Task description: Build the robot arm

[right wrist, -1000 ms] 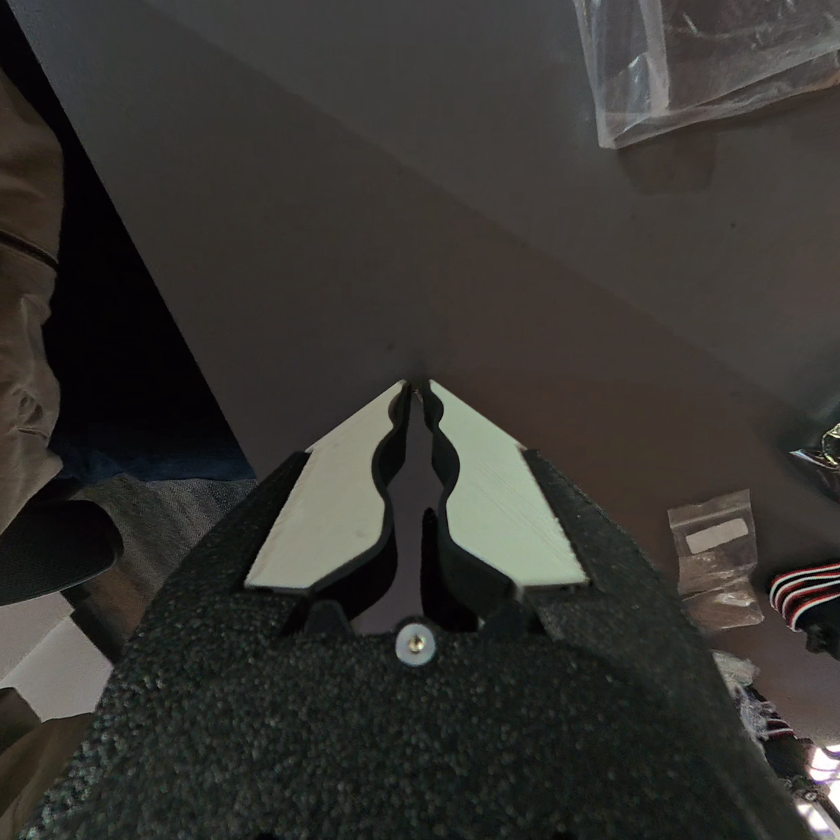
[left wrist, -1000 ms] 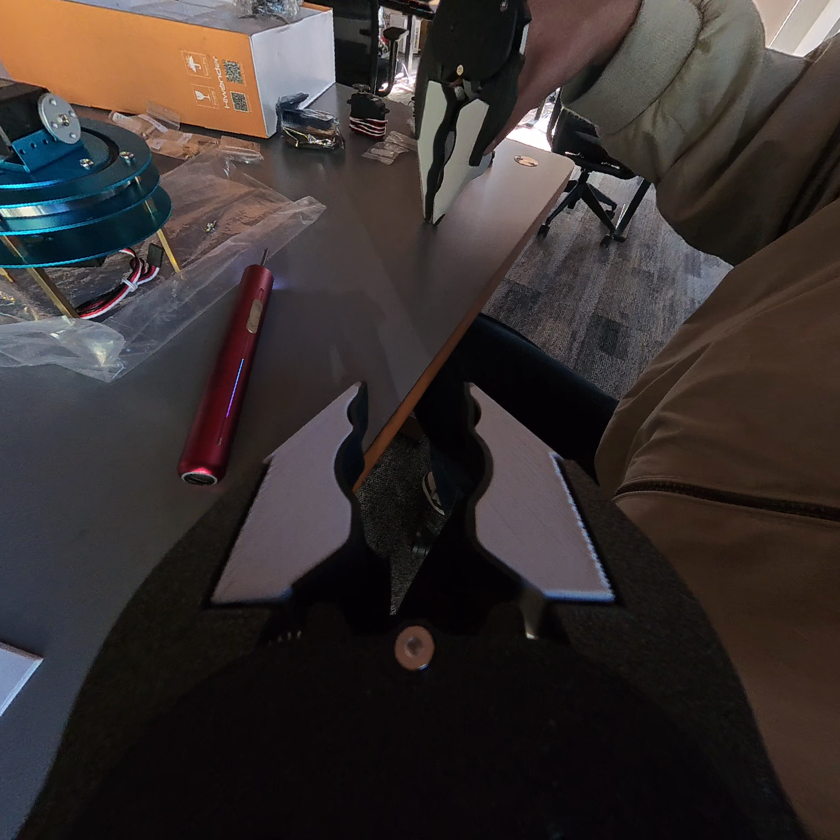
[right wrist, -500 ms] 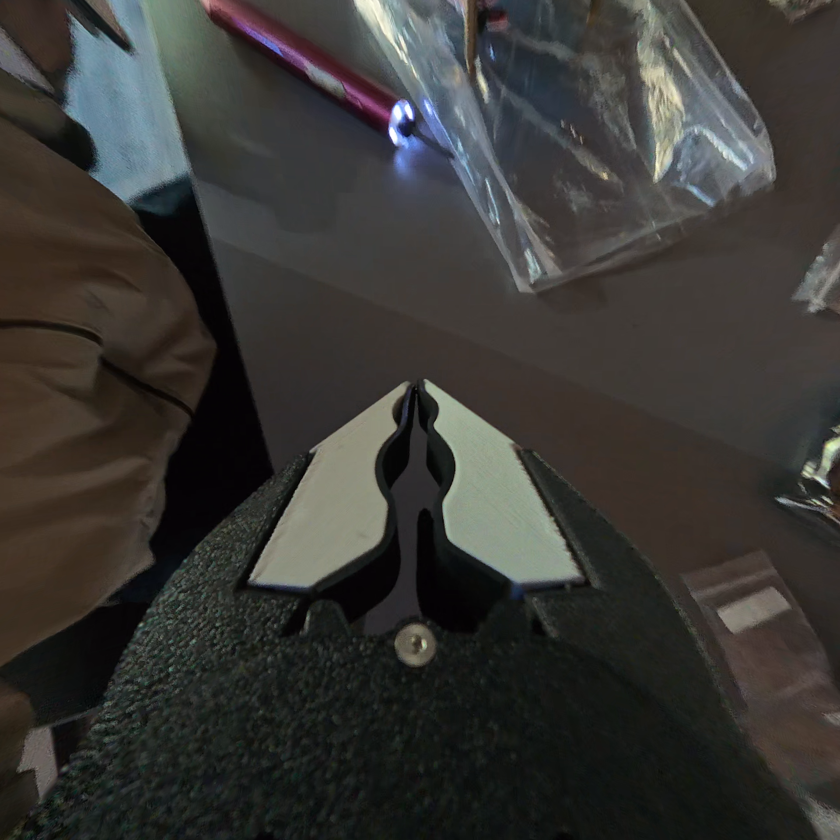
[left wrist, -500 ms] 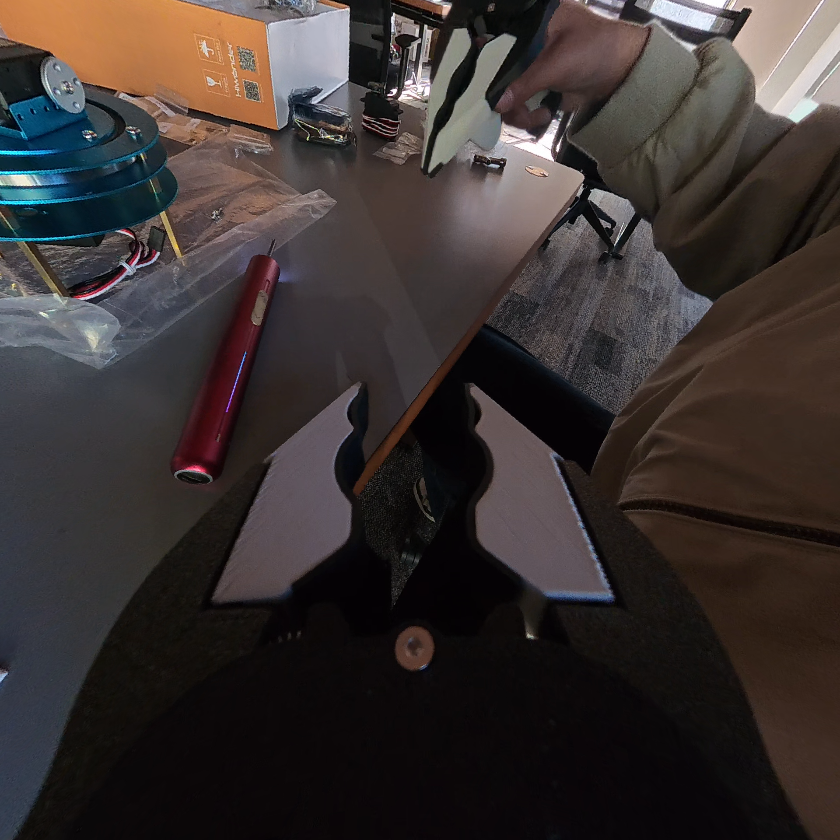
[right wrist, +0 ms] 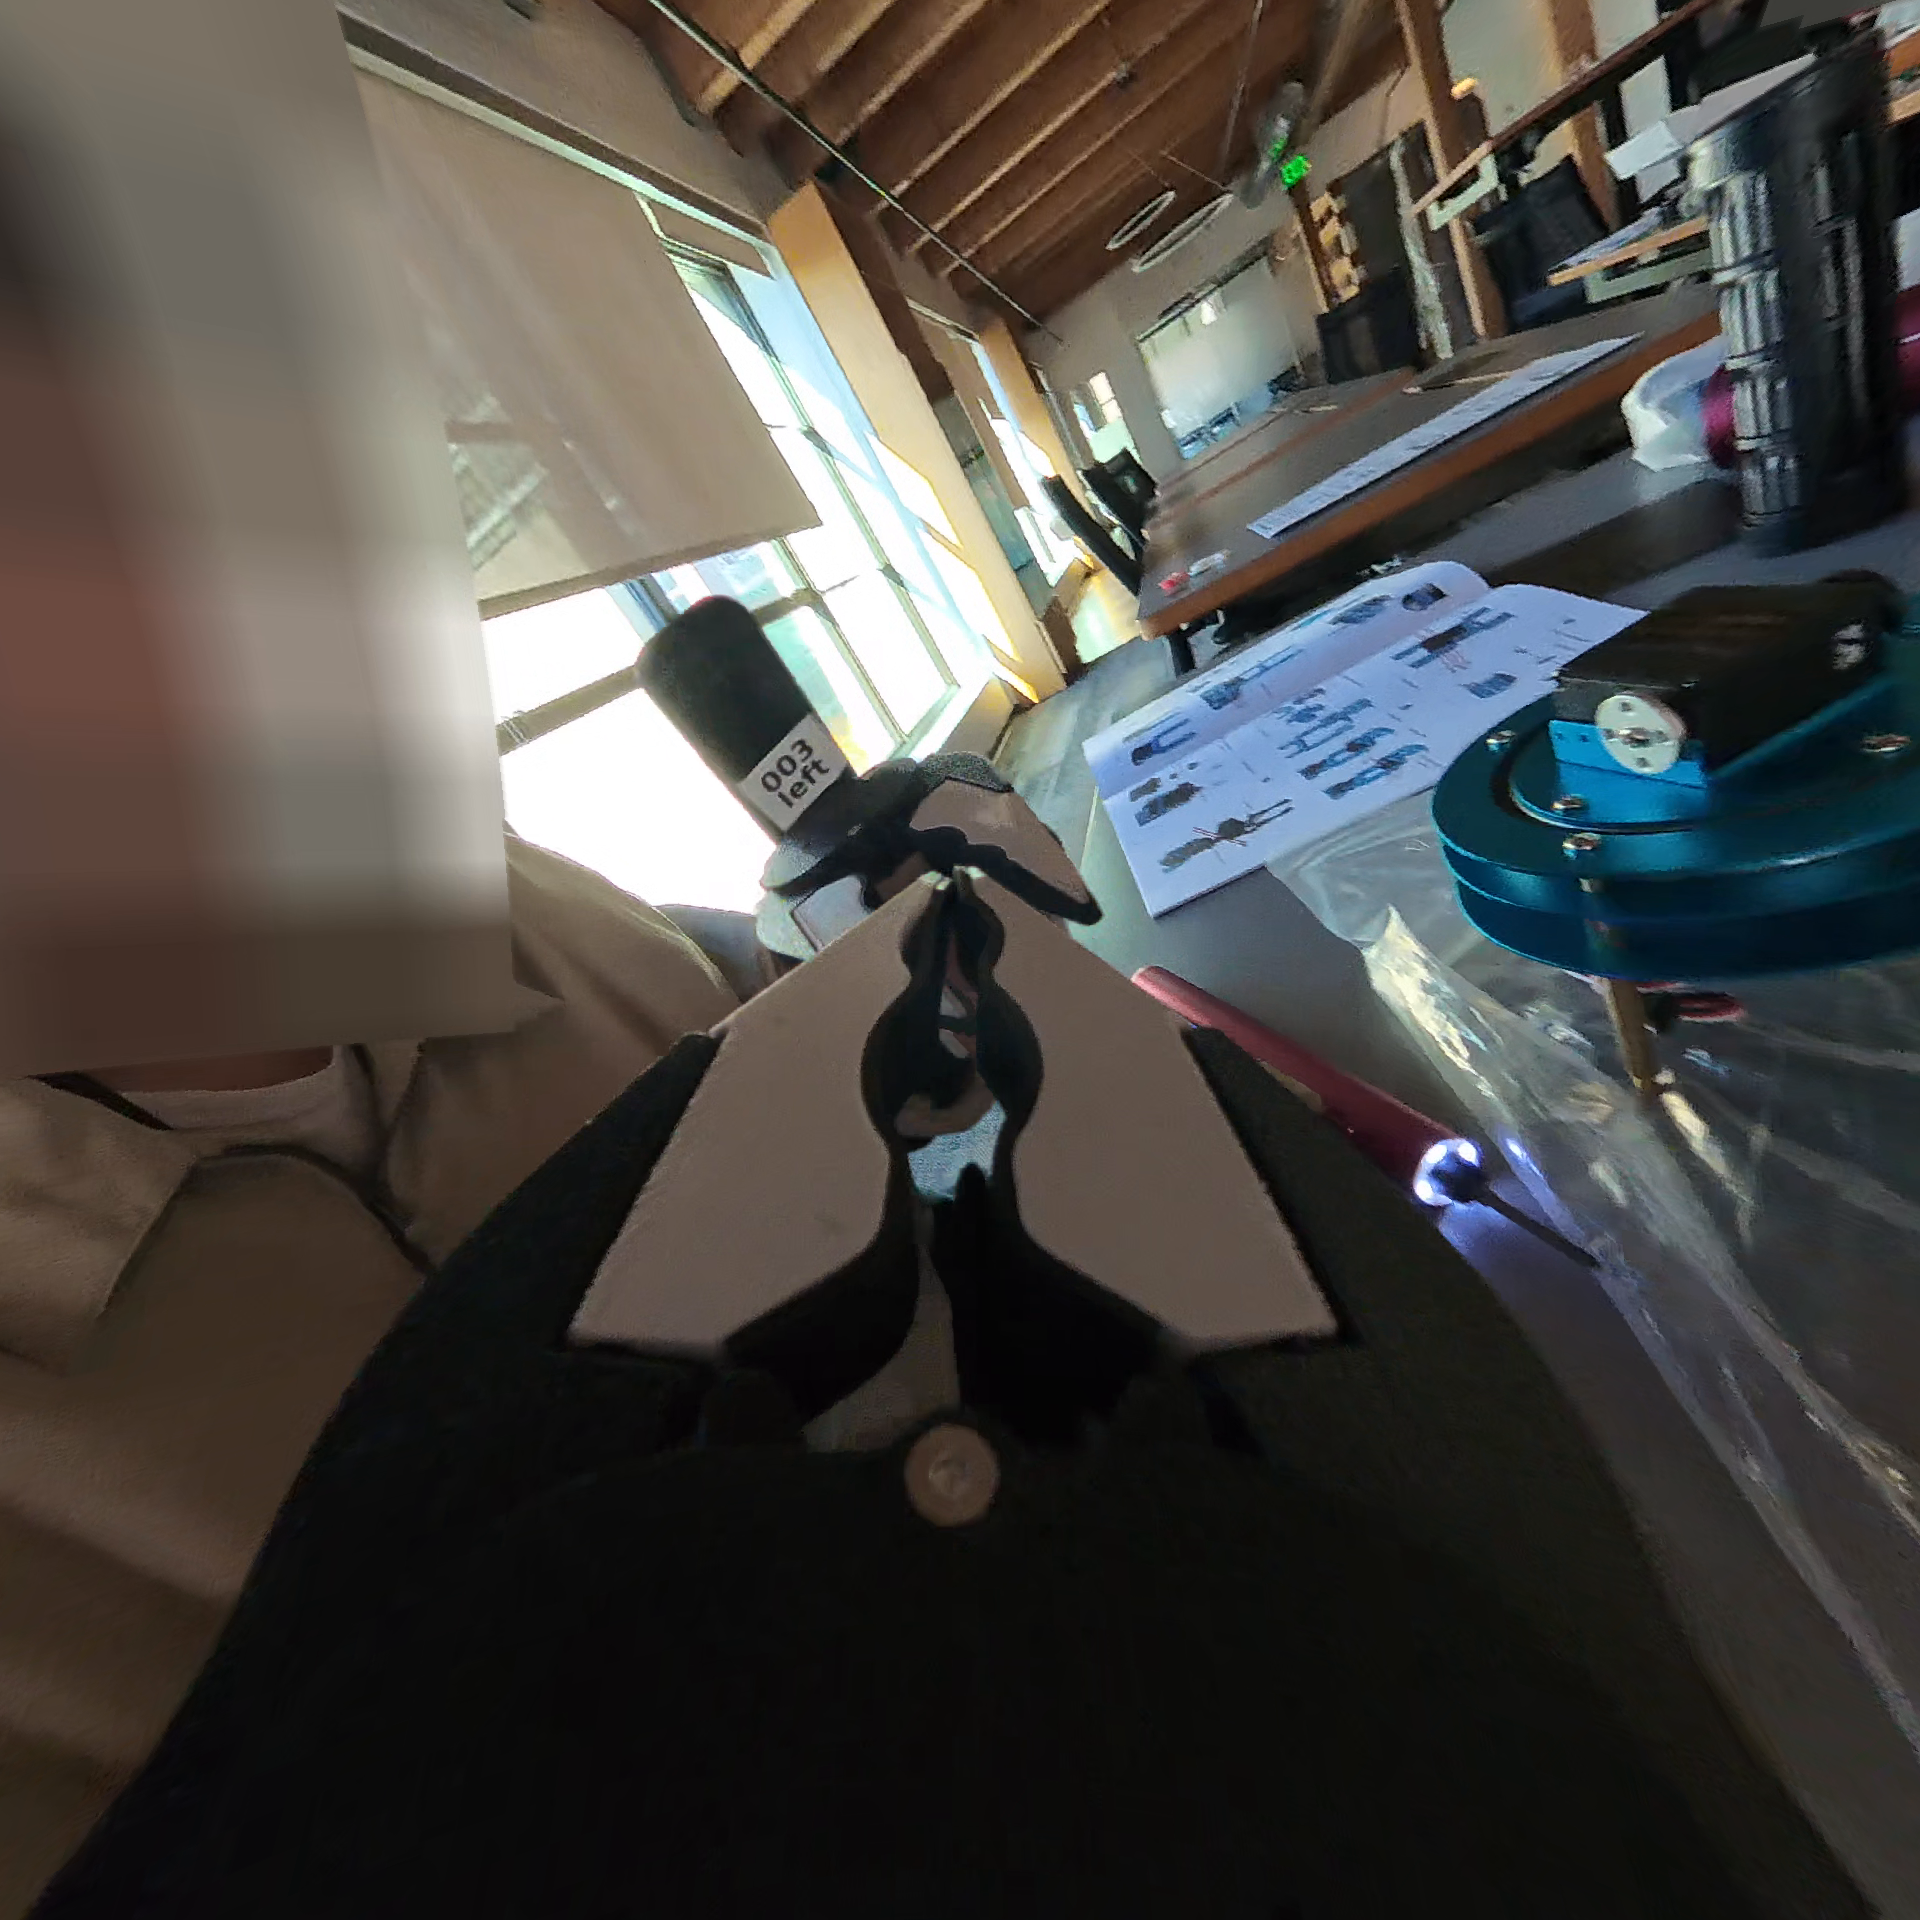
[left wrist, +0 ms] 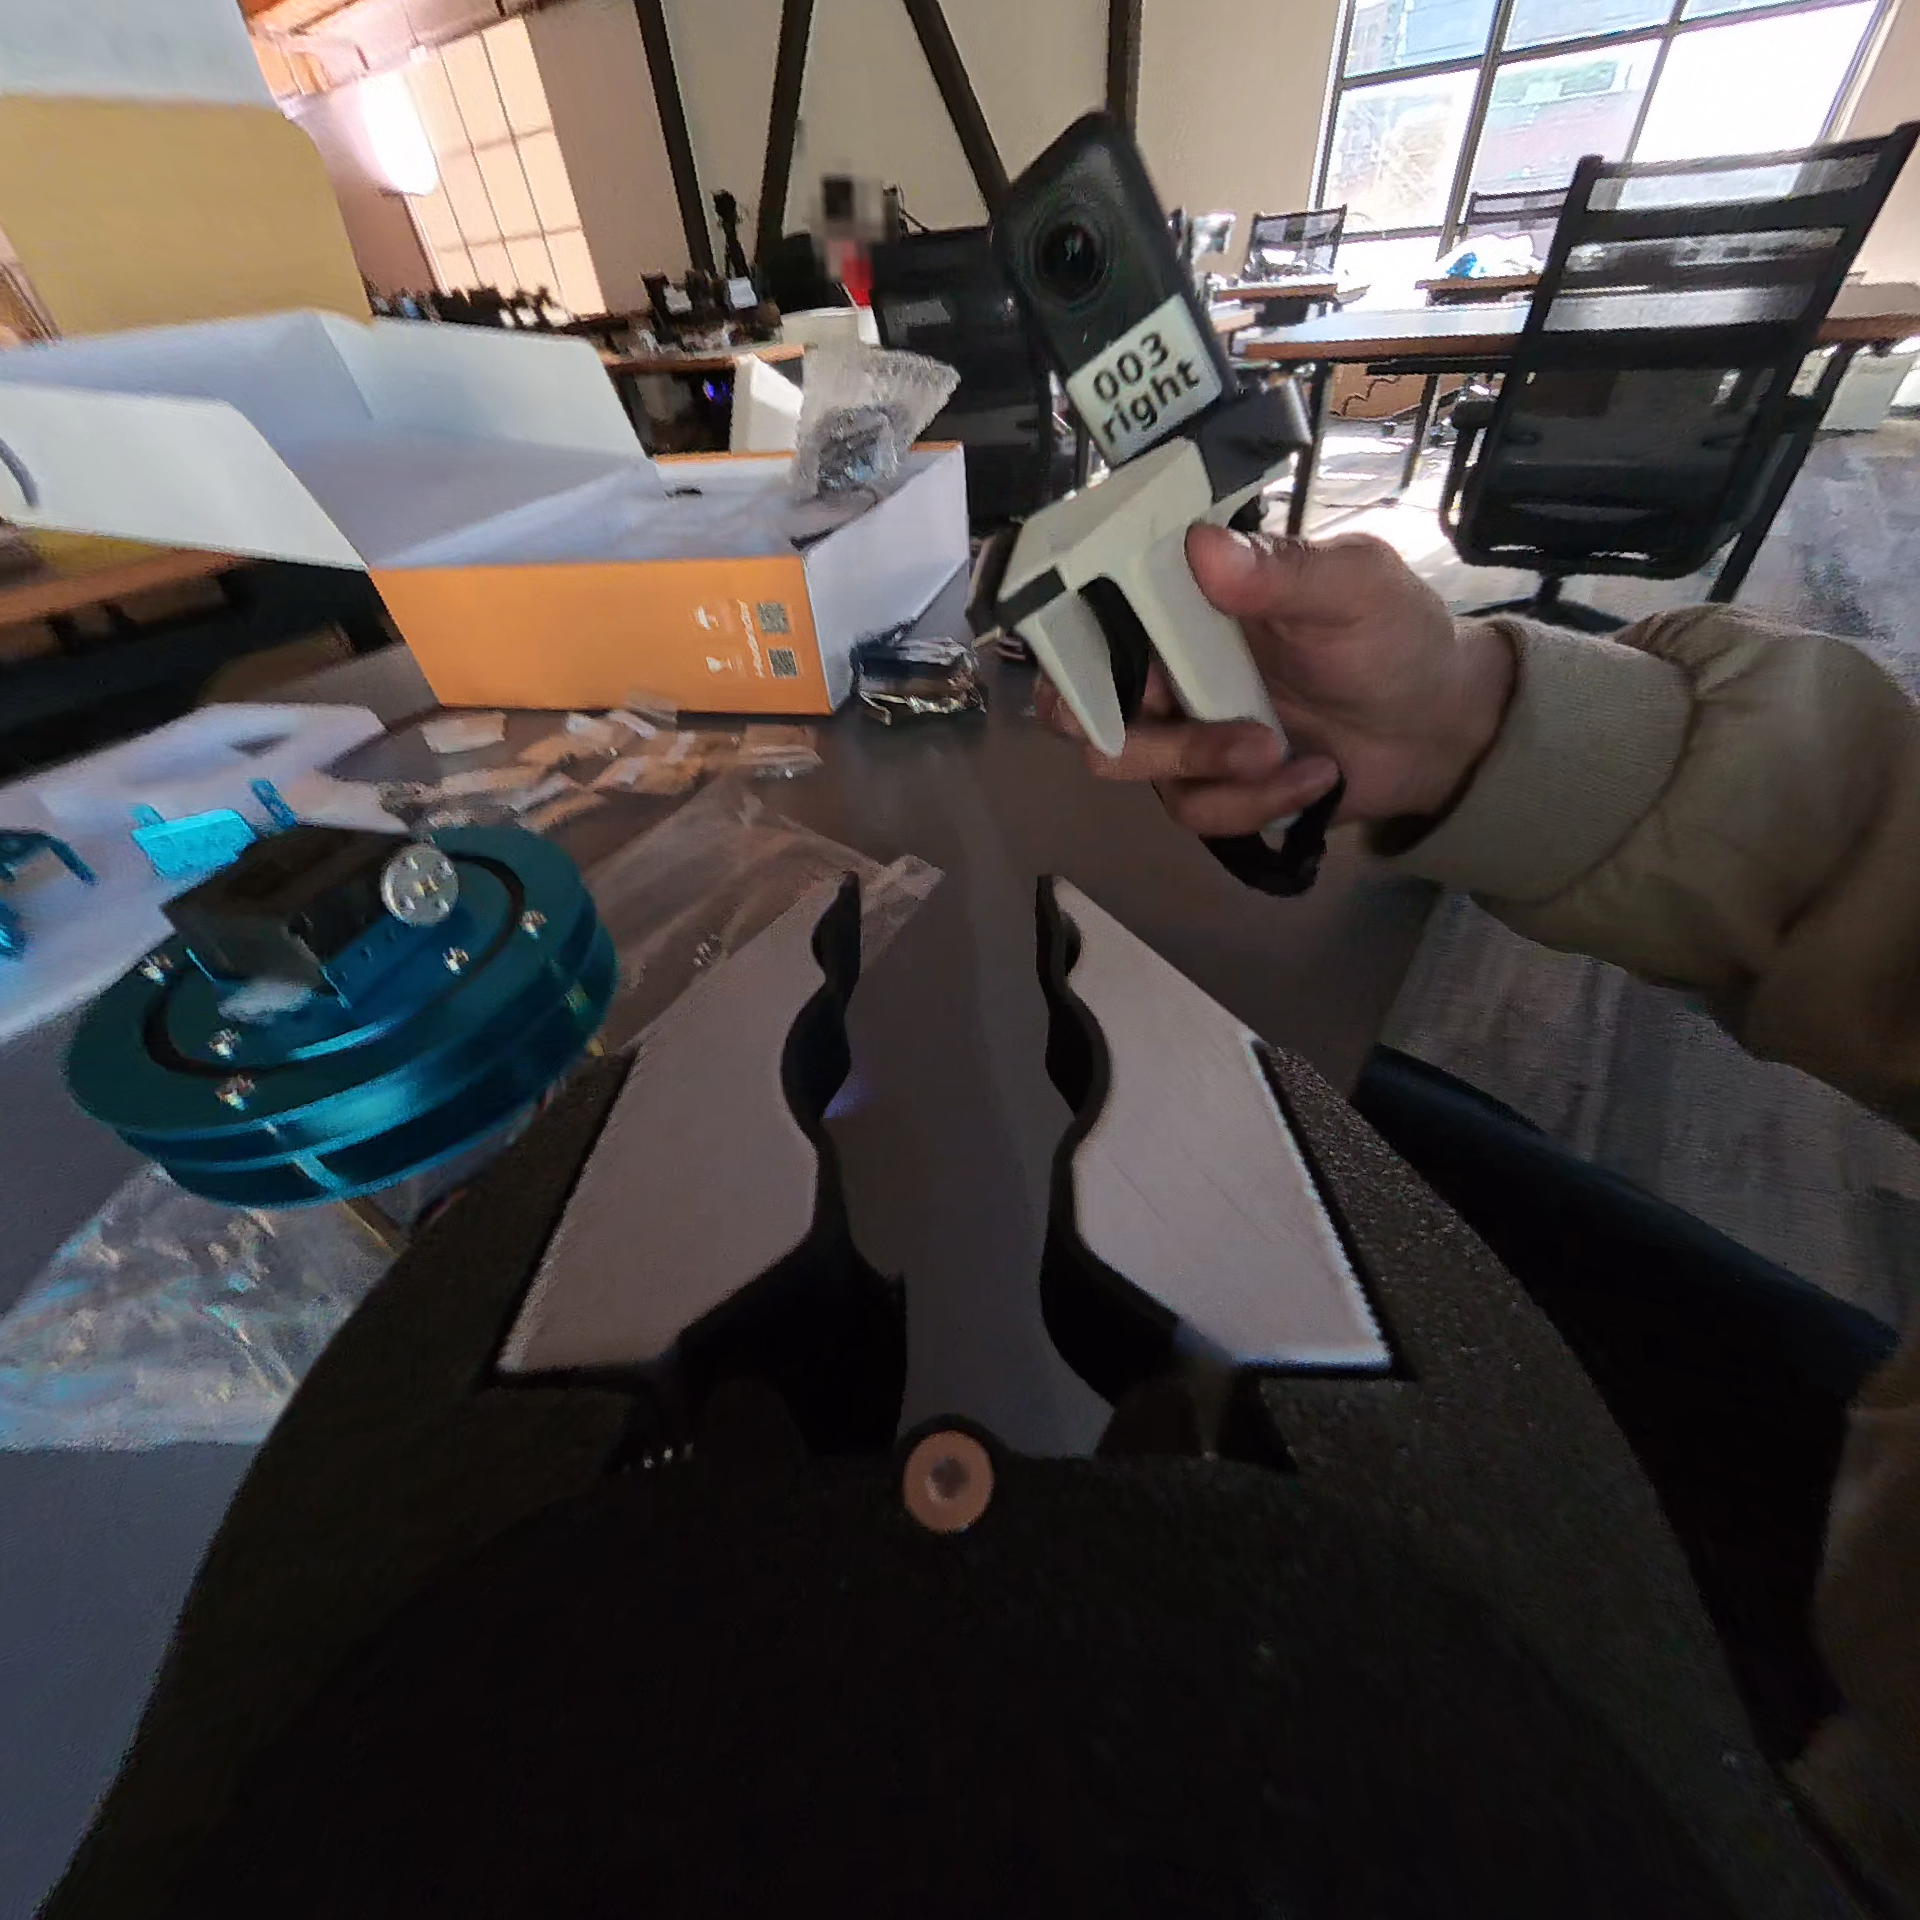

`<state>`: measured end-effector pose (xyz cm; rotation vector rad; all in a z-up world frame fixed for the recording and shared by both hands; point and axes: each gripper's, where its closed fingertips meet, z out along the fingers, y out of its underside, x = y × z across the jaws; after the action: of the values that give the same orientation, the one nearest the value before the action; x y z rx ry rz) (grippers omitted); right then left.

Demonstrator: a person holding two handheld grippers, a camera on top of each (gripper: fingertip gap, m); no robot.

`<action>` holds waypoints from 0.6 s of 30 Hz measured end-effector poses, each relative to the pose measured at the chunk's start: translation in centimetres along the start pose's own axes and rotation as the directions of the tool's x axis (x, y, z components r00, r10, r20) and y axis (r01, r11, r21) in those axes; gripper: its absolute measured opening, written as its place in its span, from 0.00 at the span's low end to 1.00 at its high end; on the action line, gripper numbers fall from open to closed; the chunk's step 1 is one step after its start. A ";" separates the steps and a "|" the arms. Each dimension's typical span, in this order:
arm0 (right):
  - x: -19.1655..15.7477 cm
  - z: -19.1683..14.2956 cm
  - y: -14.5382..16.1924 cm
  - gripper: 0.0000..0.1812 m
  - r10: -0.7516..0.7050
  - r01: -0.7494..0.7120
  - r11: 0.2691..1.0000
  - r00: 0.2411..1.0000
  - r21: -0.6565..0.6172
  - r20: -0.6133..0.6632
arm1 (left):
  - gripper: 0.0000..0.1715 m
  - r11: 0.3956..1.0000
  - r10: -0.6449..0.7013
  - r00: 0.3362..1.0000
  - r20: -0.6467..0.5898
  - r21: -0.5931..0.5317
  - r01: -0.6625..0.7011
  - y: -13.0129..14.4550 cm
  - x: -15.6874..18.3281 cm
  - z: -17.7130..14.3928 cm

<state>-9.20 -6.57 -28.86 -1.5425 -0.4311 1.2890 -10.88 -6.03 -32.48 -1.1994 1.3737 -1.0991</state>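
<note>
The left gripper (left wrist: 945,904) hangs above the dark tabletop (left wrist: 1091,831) with its fingers (left wrist: 727,1091) spread apart and empty. Nearest it, just to its left, stands a blue round metal base (left wrist: 343,1049) carrying a black servo block (left wrist: 275,914), set on clear plastic bags (left wrist: 156,1299). Only the left wrist view shows the open orange-and-white box (left wrist: 665,613) farther back, the small packets (left wrist: 623,748) scattered before it, a black office chair (left wrist: 1652,416), and the person's hand (left wrist: 1320,686) holding the right gripper's pale handle up in the air.

The right gripper (right wrist: 948,883) points back toward the person, its fingers (right wrist: 790,1143) brought together with nothing between them. Only the right wrist view shows the red pen-shaped tool (right wrist: 1309,1081) lying on the tabletop with its lit tip near the plastic, the open printed booklet (right wrist: 1330,727) beyond it, and the left gripper seen from the front.
</note>
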 end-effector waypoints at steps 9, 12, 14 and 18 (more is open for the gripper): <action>3.0 2.1 1.2 0.00 -0.179 0.166 0.981 0.974 -0.104 -0.137 | 0.13 0.995 0.076 0.996 0.046 -0.063 -0.073 1.8 -1.7 0.6; 4.1 3.0 0.7 0.00 -0.284 0.256 0.946 0.950 -0.198 -0.129 | 0.14 0.993 0.028 0.998 0.056 -0.115 -0.021 3.1 -3.9 -0.5; 5.2 3.5 0.3 0.00 -0.354 0.315 0.909 0.929 -0.275 -0.106 | 0.15 0.992 -0.003 1.000 0.014 -0.125 0.005 3.6 -4.8 -1.2; 8.5 4.4 -0.9 0.00 -0.442 0.391 0.825 0.896 -0.408 -0.034 | 0.19 0.994 -0.028 0.998 -0.051 -0.104 0.022 2.9 -8.0 -2.2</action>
<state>-9.72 2.54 -31.93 -1.7230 -0.9362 0.7815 -13.06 2.32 -34.25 -1.2733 1.4750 -1.0946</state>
